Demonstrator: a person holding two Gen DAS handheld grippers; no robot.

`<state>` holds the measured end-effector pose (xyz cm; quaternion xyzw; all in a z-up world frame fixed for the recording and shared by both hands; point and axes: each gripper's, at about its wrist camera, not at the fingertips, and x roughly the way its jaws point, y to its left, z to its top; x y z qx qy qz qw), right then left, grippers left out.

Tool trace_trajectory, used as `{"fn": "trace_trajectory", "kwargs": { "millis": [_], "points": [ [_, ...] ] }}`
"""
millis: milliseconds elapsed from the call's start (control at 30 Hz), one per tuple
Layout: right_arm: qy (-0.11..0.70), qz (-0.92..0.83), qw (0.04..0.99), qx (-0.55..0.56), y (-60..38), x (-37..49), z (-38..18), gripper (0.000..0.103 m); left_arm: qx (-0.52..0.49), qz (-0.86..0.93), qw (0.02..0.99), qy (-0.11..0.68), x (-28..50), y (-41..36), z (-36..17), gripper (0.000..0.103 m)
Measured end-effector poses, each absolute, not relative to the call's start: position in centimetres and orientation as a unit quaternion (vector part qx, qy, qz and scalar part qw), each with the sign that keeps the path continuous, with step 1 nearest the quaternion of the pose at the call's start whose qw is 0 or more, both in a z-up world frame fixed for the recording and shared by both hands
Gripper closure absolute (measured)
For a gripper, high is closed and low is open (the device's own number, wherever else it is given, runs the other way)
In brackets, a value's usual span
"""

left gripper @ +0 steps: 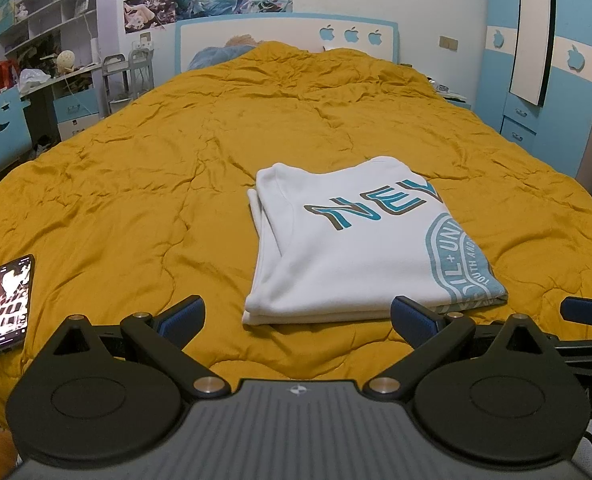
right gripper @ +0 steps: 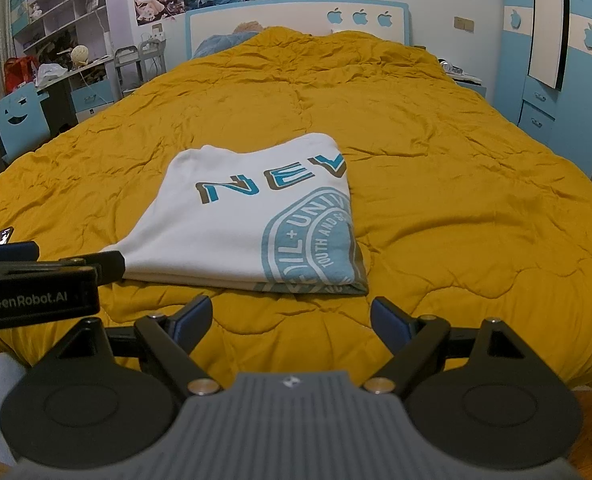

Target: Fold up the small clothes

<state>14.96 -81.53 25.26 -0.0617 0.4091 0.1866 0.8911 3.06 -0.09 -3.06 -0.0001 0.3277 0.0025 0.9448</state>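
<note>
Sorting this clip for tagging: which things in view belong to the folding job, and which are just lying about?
Job:
folded white T-shirt
left claw, open
right claw, open

Lying about:
phone on the yellow quilt
blue chair
cluttered desk

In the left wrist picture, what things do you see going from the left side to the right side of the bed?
phone → white T-shirt → tip of the right hand-held gripper at the edge. The left hand-held gripper sits open below them.
</note>
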Motion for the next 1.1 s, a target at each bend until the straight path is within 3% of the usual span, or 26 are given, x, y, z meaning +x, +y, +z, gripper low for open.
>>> {"fn": "trace_trajectory", "kwargs": {
  "millis": [1100],
  "points": [
    [0.410, 0.187, 0.890, -0.063, -81.61, 15.11, 24.98, 0.021, -0.002, 0.006, 0.943, 0.334, 3.02, -0.01, -3.10, 0.000]
  ]
}}
